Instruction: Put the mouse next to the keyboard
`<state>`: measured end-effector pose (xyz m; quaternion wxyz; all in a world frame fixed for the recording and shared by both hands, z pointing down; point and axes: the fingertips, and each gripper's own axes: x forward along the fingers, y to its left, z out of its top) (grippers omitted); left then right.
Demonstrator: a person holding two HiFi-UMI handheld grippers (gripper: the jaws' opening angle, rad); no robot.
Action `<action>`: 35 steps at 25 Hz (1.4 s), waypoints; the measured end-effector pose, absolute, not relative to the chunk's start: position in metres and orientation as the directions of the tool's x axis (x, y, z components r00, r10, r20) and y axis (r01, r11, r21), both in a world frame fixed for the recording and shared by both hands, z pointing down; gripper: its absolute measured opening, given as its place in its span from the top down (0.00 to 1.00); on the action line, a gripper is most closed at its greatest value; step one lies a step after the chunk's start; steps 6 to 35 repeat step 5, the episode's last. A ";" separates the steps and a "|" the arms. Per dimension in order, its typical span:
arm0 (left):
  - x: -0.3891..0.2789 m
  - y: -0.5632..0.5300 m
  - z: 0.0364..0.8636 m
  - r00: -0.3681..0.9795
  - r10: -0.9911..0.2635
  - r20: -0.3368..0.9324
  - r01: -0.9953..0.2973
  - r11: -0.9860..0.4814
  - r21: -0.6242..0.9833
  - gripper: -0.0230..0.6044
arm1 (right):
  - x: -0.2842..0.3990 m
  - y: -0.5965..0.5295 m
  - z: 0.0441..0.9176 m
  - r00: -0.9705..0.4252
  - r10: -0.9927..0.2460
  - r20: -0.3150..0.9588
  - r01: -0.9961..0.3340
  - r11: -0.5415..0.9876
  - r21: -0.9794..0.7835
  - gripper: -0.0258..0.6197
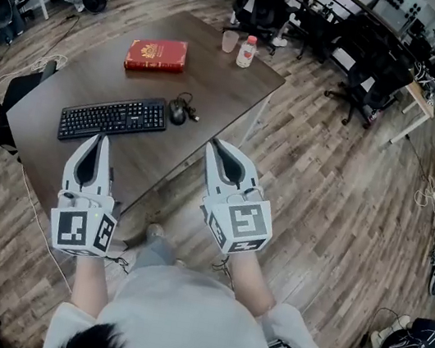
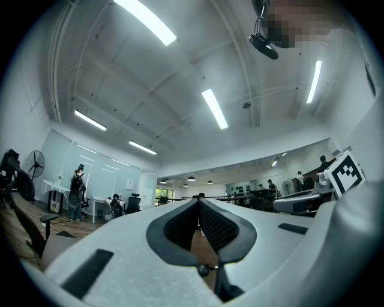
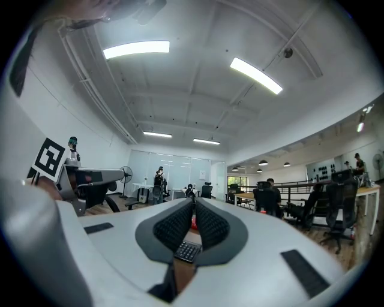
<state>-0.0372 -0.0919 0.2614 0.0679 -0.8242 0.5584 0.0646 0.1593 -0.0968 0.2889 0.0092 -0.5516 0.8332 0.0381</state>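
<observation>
A black keyboard [image 1: 114, 118] lies on the brown table [image 1: 218, 77], and a black wired mouse [image 1: 178, 111] rests just off its right end, cable coiled beside it. My left gripper [image 1: 100, 138] hovers near the table's front edge, just in front of the keyboard, jaws together and empty. My right gripper [image 1: 216, 144] is held over the table's front right edge, shut with nothing in it. In the right gripper view a corner of the keyboard [image 3: 187, 251] shows under the closed jaws. The left gripper view shows the mouse [image 2: 203, 270] small, beneath its closed jaws.
A red book [image 1: 156, 55] lies at the table's back. A plastic cup [image 1: 229, 41] and a bottle [image 1: 246, 52] stand at the far edge. Office chairs [image 1: 263, 2] and desks ring the table on a wooden floor [image 1: 337, 207]. A chair [image 1: 1, 102] stands at the table's left.
</observation>
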 end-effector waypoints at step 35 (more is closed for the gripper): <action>-0.039 -0.093 0.263 0.370 -0.911 -0.182 -0.929 -0.368 -0.043 0.95 | 0.156 -0.098 0.289 -0.394 -0.917 -0.065 -0.919 0.391 0.055 0.93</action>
